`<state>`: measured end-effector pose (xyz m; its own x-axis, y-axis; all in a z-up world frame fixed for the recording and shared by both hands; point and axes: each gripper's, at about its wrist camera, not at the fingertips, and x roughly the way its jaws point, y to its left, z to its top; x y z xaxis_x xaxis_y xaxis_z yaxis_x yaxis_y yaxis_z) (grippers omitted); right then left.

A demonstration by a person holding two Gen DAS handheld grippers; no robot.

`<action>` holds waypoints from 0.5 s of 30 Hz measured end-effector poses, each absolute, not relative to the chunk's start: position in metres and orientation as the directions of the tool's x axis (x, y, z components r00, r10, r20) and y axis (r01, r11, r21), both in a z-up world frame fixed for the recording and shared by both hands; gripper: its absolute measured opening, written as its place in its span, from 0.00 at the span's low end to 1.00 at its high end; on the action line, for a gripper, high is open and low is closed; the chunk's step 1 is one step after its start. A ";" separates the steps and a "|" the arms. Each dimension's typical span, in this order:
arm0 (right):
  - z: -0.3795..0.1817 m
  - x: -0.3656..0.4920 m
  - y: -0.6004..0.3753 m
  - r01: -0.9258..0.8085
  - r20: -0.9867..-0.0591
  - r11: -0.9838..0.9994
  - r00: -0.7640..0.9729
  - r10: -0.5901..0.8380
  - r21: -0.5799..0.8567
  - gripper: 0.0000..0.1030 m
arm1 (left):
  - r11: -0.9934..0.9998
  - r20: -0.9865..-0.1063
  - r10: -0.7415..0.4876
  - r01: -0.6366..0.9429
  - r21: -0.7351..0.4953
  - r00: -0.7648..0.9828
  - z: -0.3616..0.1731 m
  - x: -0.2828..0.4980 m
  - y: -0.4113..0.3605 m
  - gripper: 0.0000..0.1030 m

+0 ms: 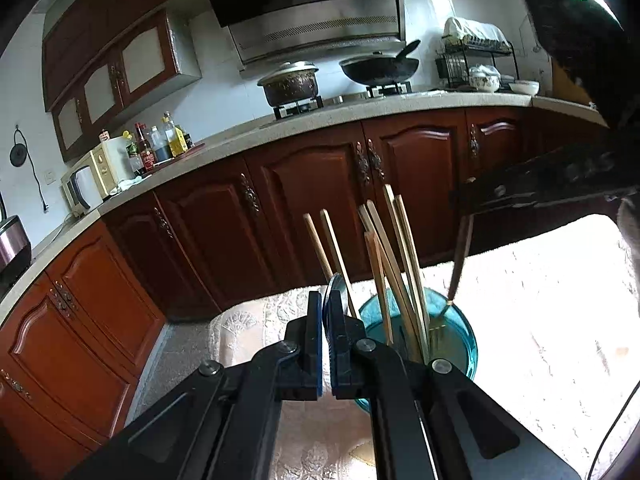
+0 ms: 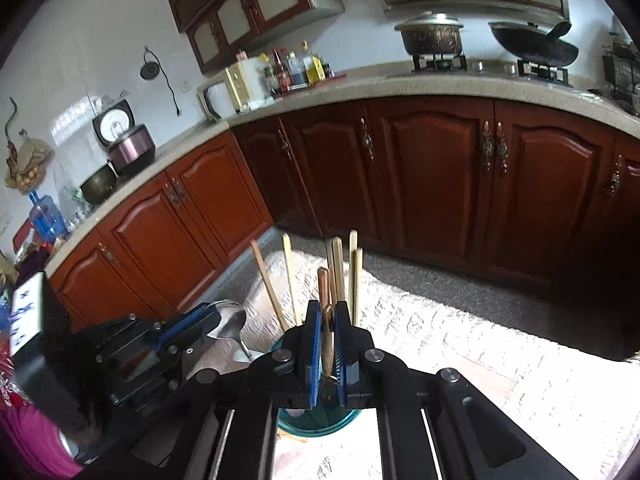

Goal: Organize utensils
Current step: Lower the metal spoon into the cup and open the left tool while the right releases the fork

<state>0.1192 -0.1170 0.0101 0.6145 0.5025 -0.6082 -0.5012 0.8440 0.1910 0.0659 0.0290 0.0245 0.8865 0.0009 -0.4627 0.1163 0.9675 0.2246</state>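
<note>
The left gripper (image 1: 327, 344) has its fingers (image 1: 314, 340) clenched on a metal spoon (image 1: 331, 300). In the left wrist view only the thin edge of the spoon shows between the blue pads. In the right wrist view the spoon bowl (image 2: 230, 322) projects beyond the left gripper (image 2: 200, 322), to the left of the cup.

The right gripper (image 2: 328, 354) has its fingers (image 2: 314, 352) clenched on a fork with a brown handle (image 2: 327, 332). The handle stands nearly upright between the pads. In the left wrist view the fork (image 1: 460, 264) hangs below the right gripper (image 1: 500, 194), and its tip sits at the rim of the cup, on the cup's right side.

The teal glass cup (image 1: 464, 340) stands on a table covered with a pale patterned cloth (image 1: 256, 320). It holds several wooden chopsticks (image 1: 384, 264), which lean outward at different angles. In the right wrist view the cup (image 2: 320, 424) lies directly below the right gripper, with the chopsticks (image 2: 340, 268) rising behind the fingers.

Beyond the table stand dark red wooden cabinets (image 1: 312, 208) under a pale stone worktop (image 1: 240, 140). A lidded pot (image 1: 290, 84) and a black wok (image 1: 380, 66) sit on the stove.
</note>
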 end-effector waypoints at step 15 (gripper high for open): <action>-0.059 0.153 -0.103 -0.499 -0.713 0.840 0.509 0.482 0.212 0.08 | 0.972 -0.560 -0.049 0.168 0.162 0.827 -0.015 0.072 0.017 0.03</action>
